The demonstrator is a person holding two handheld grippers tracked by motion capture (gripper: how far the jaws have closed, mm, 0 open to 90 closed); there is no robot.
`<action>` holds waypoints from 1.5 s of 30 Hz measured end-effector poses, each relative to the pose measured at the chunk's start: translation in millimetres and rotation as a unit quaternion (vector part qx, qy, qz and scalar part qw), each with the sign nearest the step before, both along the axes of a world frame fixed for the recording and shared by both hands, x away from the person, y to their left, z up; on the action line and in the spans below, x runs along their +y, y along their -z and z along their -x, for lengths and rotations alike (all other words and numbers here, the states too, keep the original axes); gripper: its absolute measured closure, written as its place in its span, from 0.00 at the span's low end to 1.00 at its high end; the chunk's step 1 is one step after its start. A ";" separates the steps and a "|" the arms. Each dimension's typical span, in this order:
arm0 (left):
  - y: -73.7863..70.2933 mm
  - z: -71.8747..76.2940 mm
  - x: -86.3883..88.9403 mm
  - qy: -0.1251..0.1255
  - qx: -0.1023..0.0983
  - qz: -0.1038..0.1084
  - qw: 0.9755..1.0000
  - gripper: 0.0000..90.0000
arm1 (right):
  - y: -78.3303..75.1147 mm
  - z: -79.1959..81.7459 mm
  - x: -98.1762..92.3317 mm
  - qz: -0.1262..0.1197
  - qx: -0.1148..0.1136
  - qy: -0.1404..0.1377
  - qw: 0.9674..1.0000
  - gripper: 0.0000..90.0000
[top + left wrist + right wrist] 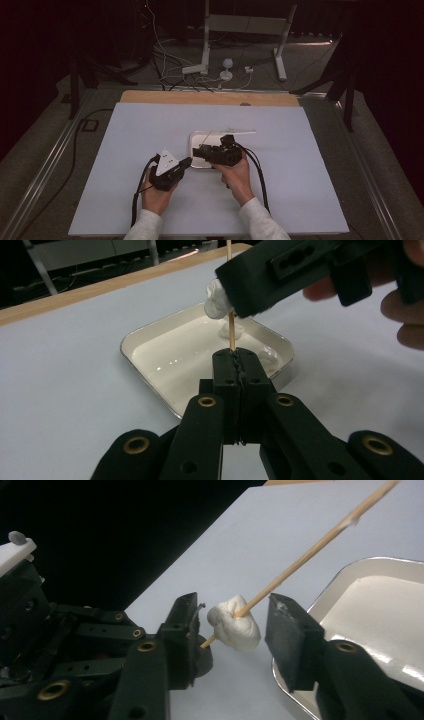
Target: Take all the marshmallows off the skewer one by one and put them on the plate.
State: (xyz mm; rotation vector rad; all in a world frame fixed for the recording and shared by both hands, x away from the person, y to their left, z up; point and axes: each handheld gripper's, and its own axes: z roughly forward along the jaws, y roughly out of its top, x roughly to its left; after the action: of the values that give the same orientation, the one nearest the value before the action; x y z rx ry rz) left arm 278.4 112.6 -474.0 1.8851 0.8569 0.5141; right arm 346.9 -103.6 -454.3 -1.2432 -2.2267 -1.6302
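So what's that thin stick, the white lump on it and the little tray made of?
The stick looks like bare wood or bamboo: pale tan, matte, straight. The white lump seems soft and spongy, like a marshmallow: dented, puffy, dull. The tray looks like glossy white enamel or glazed ceramic, with bright reflections and a thin grey rim; which one is unclear.

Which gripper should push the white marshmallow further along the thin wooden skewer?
Right. The right gripper already straddles the white marshmallow, pads apart from it, while the left gripper is shut on the thin wooden skewer.

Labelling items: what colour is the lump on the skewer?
White marshmallow-like lump; clearest in the right gripper view.
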 end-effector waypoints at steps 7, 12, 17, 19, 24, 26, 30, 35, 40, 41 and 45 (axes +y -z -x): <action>-0.1 1.0 -0.3 0.003 -0.005 0.019 1.000 1.00 | 3.2 -2.0 2.8 -0.024 0.020 -0.001 1.000 0.73; -0.2 1.5 0.1 0.000 -0.008 0.027 1.000 1.00 | 4.6 -2.4 4.7 -0.033 0.031 -0.002 0.999 0.75; 0.1 1.6 0.7 -0.001 -0.007 0.031 0.999 1.00 | 5.5 -2.3 5.8 -0.035 0.035 -0.001 0.999 0.82; 0.0 1.7 0.4 0.001 -0.008 0.030 1.000 1.00 | 4.7 -1.8 5.4 -0.034 0.035 0.002 0.999 0.83; -0.5 2.2 0.0 0.006 -0.010 0.029 1.000 1.00 | 2.0 -1.5 2.9 -0.037 0.027 0.011 0.999 0.85; 0.2 2.6 0.1 0.009 -0.009 0.020 1.000 1.00 | 0.6 -1.9 1.3 -0.041 0.026 0.016 0.999 0.86; 2.3 4.6 -0.2 0.021 -0.012 0.010 1.000 1.00 | -7.9 -11.0 -21.4 -0.080 0.027 0.065 0.994 0.87; 1.5 4.8 -5.6 0.033 -0.016 0.008 0.999 1.00 | -19.0 -17.0 -35.9 -0.059 0.012 0.066 0.996 0.87; 0.4 5.5 -3.2 0.033 -0.018 0.011 0.999 1.00 | -22.4 -21.2 -38.1 -0.060 0.009 0.070 0.996 0.87; 0.3 5.5 -2.6 0.034 -0.018 0.011 0.999 1.00 | -23.8 -21.4 -38.3 -0.060 0.009 0.071 0.996 0.87; -1.0 6.1 -0.5 0.034 -0.023 0.011 0.999 1.00 | -28.4 -22.4 -39.1 -0.060 0.004 0.077 0.995 0.87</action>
State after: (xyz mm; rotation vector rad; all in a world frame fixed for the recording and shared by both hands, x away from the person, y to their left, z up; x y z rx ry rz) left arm 272.3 112.1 -473.0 1.8679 0.7642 0.5015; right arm 369.3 -142.7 -425.9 -1.4161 -2.0383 -1.7805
